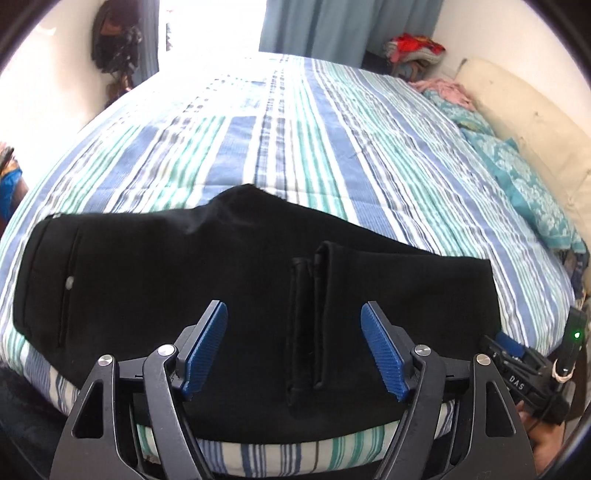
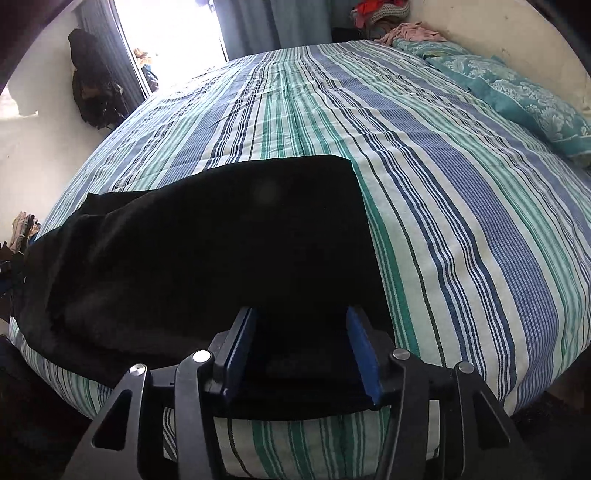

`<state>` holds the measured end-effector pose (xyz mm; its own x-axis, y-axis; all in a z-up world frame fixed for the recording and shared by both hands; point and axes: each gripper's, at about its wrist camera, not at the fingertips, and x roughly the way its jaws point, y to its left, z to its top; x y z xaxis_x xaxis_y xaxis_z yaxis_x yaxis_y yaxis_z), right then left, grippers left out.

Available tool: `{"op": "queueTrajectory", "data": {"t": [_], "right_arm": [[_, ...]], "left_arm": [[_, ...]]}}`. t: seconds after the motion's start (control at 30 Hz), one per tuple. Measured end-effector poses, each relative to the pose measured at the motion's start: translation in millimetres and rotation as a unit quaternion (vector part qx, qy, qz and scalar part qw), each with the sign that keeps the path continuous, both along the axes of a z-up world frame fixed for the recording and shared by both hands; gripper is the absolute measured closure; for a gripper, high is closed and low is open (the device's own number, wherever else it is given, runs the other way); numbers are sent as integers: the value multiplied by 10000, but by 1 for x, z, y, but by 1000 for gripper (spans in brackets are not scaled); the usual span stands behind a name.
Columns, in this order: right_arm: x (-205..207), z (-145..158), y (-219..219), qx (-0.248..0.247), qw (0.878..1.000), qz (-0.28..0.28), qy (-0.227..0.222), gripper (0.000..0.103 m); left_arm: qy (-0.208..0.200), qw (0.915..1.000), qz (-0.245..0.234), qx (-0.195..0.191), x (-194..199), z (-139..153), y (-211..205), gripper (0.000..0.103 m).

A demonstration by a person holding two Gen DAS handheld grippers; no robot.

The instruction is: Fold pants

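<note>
Black pants [image 1: 166, 277] lie folded across the near edge of the striped bed [image 1: 295, 140]. The leg hems [image 1: 314, 314] lie on top near the middle, the waist with a pocket at the left. My left gripper [image 1: 293, 314] is open above the pants, its blue pads either side of the hems, holding nothing. In the right wrist view the pants [image 2: 203, 240] cover the near left of the bed [image 2: 461, 221]. My right gripper [image 2: 301, 317] is open, its jaws hovering over the pants' right end near the bed edge. The right gripper's body [image 1: 532, 369] shows at the right of the left wrist view.
Teal patterned pillows [image 1: 524, 177] and a cream headboard [image 1: 517, 110] line the right side. Piled clothes [image 1: 413, 50] sit at the far corner. A dark bag [image 2: 92, 85] hangs on the left wall. Curtains [image 1: 332, 26] and a bright doorway are beyond the bed.
</note>
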<state>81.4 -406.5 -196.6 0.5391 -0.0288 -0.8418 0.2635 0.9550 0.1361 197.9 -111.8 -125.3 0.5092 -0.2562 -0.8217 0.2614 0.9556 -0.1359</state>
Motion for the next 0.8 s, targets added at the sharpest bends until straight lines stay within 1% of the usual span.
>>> {"op": "queueTrajectory", "data": {"t": [0.03,0.07,0.1,0.13,0.17,0.2,0.23,0.27,0.3,0.33,0.37,0.4,0.47,0.53,0.63,0.67,0.7,0.73,0.8], "right_arm": [[0,0,0,3,10000,15,-7,47],[-1,1,3,-25,10000,37,-8,46],[1,1,4,-63,10000,64,-8,44],[0,1,6,-95,9999,88,-12,44],[1,2,8,-121,9999,103,-21,43],[0,2,9,-138,9998,114,-35,43],[-1,1,9,-141,9998,127,-53,43],[-1,2,9,-136,9998,148,-68,42],[-2,2,9,-140,9997,174,-79,42],[-3,2,9,-146,9997,195,-91,42],[-3,2,9,-149,9996,206,-104,41],[-4,2,9,-153,9996,219,-116,41],[-4,5,10,-200,9995,218,-114,41],[-4,14,15,-321,9992,191,-171,41],[-11,37,35,-364,9961,418,-686,41],[-12,44,46,-394,9946,520,-810,37],[-10,48,59,-436,9931,638,-880,32],[-7,50,72,-495,9917,771,-905,32],[3,47,97,-562,9899,1008,-826,32]], "left_arm": [[-23,9997,-184,184,5,-3,-16,25],[-77,9981,-369,484,10,-8,-34,23],[-147,9943,-502,924,16,-17,-49,20],[-209,9874,-523,1477,23,-30,-62,20],[-224,9786,-411,2002,30,-43,-67,20],[-127,9719,-215,2341,39,-57,-66,21],[41,9758,-73,2185,46,-62,-55,20],[213,9841,77,1762,48,-61,-39,19],[397,9888,252,1414,49,-59,-24,16],[511,9906,363,1214,49,-57,-11,16],[544,9919,377,1085,46,-55,-2,15],[493,9919,400,1105,40,-51,6,16],[321,9900,447,1298,25,-45,22,16],[314,9923,387,1135,12,-42,42,16],[377,9943,421,903,-4,-49,64,13],[397,9946,434,859,-6,-53,68,13],[444,9945,461,829,-7,-59,70,13],[469,9944,488,817,-7,-62,69,13],[313,9947,482,847,-7,-64,65,9]]}}
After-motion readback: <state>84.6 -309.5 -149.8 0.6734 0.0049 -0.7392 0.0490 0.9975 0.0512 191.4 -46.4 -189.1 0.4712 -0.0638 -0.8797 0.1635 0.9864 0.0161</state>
